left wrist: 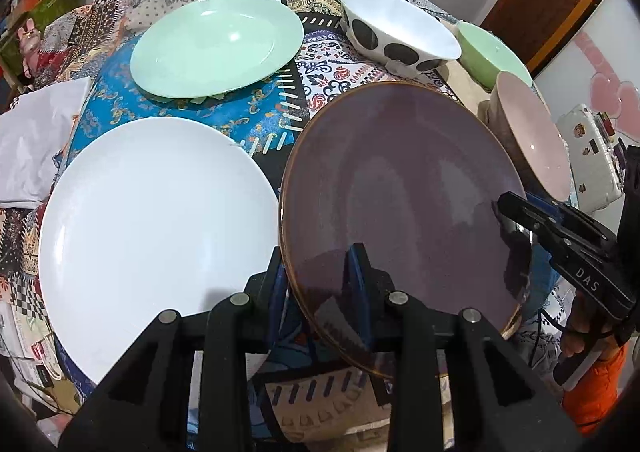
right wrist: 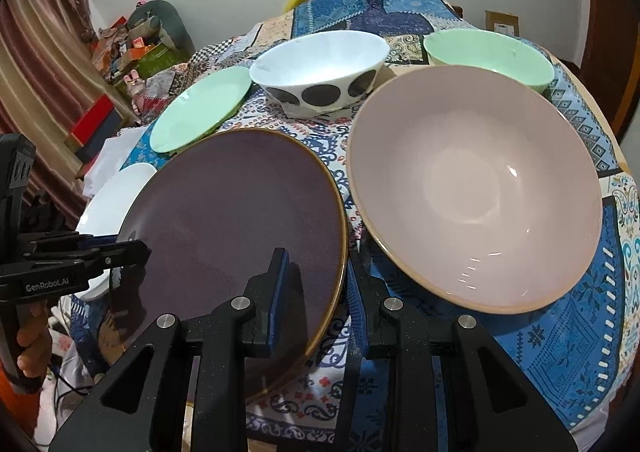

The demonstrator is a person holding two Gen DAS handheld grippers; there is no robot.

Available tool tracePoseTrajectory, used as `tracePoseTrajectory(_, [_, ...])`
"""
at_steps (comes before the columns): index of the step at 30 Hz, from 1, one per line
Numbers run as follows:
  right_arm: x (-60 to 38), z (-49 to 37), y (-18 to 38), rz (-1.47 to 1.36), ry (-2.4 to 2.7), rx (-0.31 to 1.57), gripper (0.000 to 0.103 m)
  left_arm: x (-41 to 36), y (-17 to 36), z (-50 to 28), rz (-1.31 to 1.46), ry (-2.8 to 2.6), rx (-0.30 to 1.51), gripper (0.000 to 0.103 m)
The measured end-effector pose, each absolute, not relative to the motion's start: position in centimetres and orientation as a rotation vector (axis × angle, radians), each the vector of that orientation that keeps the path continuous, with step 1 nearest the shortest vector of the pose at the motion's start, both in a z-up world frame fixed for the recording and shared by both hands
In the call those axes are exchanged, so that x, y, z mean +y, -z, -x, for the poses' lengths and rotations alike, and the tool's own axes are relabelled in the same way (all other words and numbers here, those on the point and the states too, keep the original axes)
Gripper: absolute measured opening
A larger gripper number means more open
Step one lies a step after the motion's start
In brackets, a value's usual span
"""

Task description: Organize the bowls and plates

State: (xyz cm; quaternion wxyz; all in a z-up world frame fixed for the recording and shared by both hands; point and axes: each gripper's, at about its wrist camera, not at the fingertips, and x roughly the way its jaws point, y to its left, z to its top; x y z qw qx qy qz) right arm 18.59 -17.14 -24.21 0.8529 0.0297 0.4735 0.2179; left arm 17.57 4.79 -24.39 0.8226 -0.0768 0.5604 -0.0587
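Now we are gripping the purple plate [left wrist: 400, 187] with both grippers, left gripper [left wrist: 320, 288] and right gripper [right wrist: 316, 284] clamping opposite rim edges, seemingly tilted above the tablecloth [right wrist: 560, 332], beside the pink bowl [right wrist: 476, 187].

The purple plate [left wrist: 400, 187], gold-rimmed, sits tilted at centre. A white plate [left wrist: 156, 228] lies flat at its 9 o'clock, a green plate [left wrist: 216, 43] at 11. A spotted bowl [left wrist: 396, 29] stands upright at 12, a green bowl [left wrist: 492, 51] at 1, a pink bowl [right wrist: 476, 183] at 3.
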Motion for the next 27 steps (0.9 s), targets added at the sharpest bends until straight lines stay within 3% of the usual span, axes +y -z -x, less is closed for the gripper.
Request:
tracePoseTrajectory(23, [-17.7,-17.2,22.5,-0.04,-0.44,0.966,0.03,4.6,23.3,-17.7,0.131,0.09,1.139,0.03])
tracePoseTrajectory(27, [-17.4,-16.6,21.4,-0.029,-0.449,0.938,0.035,5.0,21.4,-16.4,0.113,0.073,1.09,0.037])
